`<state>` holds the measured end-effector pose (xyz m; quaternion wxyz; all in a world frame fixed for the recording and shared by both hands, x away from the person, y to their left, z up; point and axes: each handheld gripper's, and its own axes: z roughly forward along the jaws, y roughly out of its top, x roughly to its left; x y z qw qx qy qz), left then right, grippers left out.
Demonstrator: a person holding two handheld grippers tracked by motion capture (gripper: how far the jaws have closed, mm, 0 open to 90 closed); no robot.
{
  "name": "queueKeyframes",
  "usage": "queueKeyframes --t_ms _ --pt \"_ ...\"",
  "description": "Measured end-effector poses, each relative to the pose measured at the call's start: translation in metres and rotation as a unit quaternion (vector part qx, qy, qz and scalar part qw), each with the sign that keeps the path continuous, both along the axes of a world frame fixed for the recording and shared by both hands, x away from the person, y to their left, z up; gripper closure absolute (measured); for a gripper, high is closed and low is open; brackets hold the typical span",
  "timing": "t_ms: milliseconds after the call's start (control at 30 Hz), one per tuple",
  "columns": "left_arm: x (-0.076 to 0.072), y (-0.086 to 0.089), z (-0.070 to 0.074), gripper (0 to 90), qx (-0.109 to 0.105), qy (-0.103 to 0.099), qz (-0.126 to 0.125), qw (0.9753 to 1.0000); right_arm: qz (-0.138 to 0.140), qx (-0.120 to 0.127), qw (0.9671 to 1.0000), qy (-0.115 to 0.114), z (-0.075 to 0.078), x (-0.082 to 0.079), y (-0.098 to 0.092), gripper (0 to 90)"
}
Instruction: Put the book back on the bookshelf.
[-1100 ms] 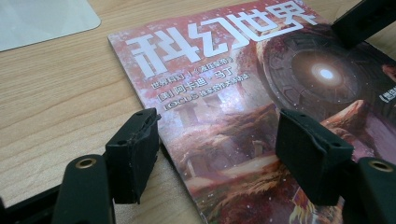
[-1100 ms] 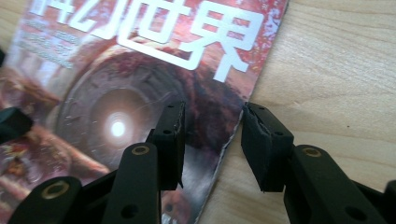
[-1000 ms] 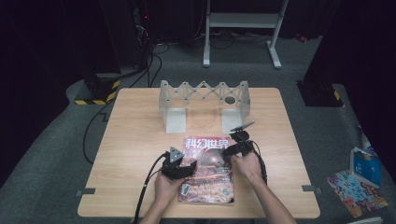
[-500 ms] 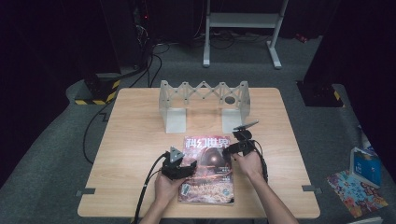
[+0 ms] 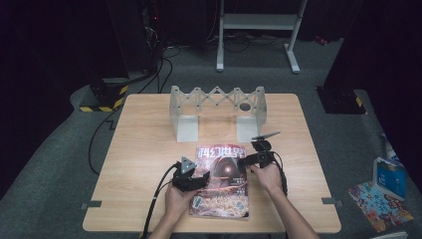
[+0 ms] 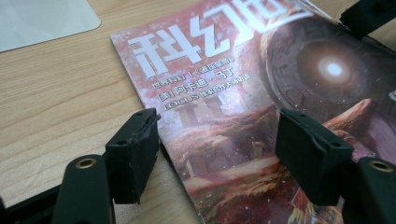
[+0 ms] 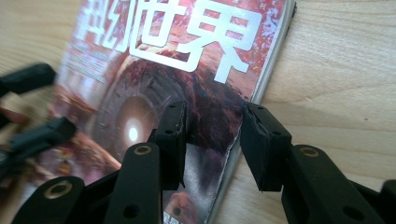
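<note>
A magazine (image 5: 219, 184) with a reddish cover and large white characters lies flat on the wooden table (image 5: 144, 149), near its front edge. My left gripper (image 5: 195, 180) is open at the magazine's left edge. One jaw rests over the bare wood and the other over the cover (image 6: 243, 107), with my left gripper (image 6: 219, 156) low above the page. My right gripper (image 5: 253, 159) is at the top right of the magazine. In the right gripper view my right gripper (image 7: 212, 140) is open, its jaws standing either side of the magazine's right edge (image 7: 261, 88), a narrower gap than the left's.
A pale folding lattice rack (image 5: 216, 99) on two block feet stands at the back of the table, one foot (image 5: 188, 130) just behind the magazine. Black cables trail off the table's front left. On the floor at right lie a blue box (image 5: 390, 177) and a colourful booklet (image 5: 380, 211).
My right gripper has edged slightly inward and toward me along the magazine's right edge. The left gripper and the magazine have barely moved.
</note>
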<state>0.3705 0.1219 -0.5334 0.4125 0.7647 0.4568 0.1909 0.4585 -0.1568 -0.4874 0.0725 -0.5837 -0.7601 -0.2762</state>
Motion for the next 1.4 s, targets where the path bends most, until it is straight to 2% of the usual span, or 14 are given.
queueKeyframes --t_ms 200,233,333,367,400,500,567,733,767,900,1133,1300,1333,1400 --pt "0.0 0.0 0.0 30.2 0.0 0.0 0.001 1.0 0.001 0.015 0.9999 -0.006 0.002 -0.002 0.0 61.0" --pt "0.0 0.0 0.0 30.2 0.0 0.0 0.001 1.0 0.004 0.015 0.9998 -0.013 0.002 -0.002 0.0 60.9" --pt "0.0 0.0 0.0 30.3 0.0 0.0 0.0 1.0 0.018 -0.009 0.9997 -0.014 0.002 -0.006 0.002 60.2" --pt "0.0 0.0 0.0 30.3 0.0 0.0 0.0 1.0 0.025 -0.028 0.9992 -0.011 0.001 -0.008 0.004 60.0" --pt "0.0 0.0 0.0 30.3 0.0 0.0 0.0 1.0 0.03 -0.036 0.9988 -0.013 0.0 -0.01 0.004 59.9" --pt "0.0 0.0 0.0 30.3 0.0 0.0 0.001 1.0 0.031 -0.027 0.9991 -0.002 -0.004 -0.012 -0.001 60.0" --pt "0.0 0.0 0.0 30.3 0.0 0.0 0.001 1.0 0.021 -0.018 0.9996 0.007 -0.005 -0.011 -0.002 60.0" --pt "-0.001 0.0 0.0 30.3 -0.001 -0.001 0.003 1.0 0.007 -0.045 0.9988 0.018 -0.003 0.0 0.007 58.2" --pt "-0.001 0.0 0.0 30.3 -0.001 -0.001 0.003 1.0 0.005 -0.052 0.9983 0.027 -0.001 0.002 0.009 58.0" --pt "-0.001 0.0 0.0 30.2 0.0 -0.001 0.004 1.0 0.007 -0.072 0.997 0.028 0.001 0.006 0.014 57.6" --pt "-0.001 0.0 0.0 30.1 0.002 -0.002 0.005 1.0 -0.002 -0.037 0.999 0.024 0.001 0.004 0.007 60.7" --pt "-0.001 0.0 0.0 30.1 0.001 -0.001 0.006 1.0 0.007 0.031 0.9995 0.007 0.011 -0.001 0.001 64.1" --pt "-0.001 0.0 0.0 30.1 0.001 -0.001 0.006 1.0 0.011 0.03 0.9995 0.002 0.012 -0.002 0.002 64.2" --pt "-0.001 0.0 0.0 30.1 0.001 -0.001 0.006 1.0 0.028 0.028 0.9991 0.012 0.008 -0.003 0.009 64.1"
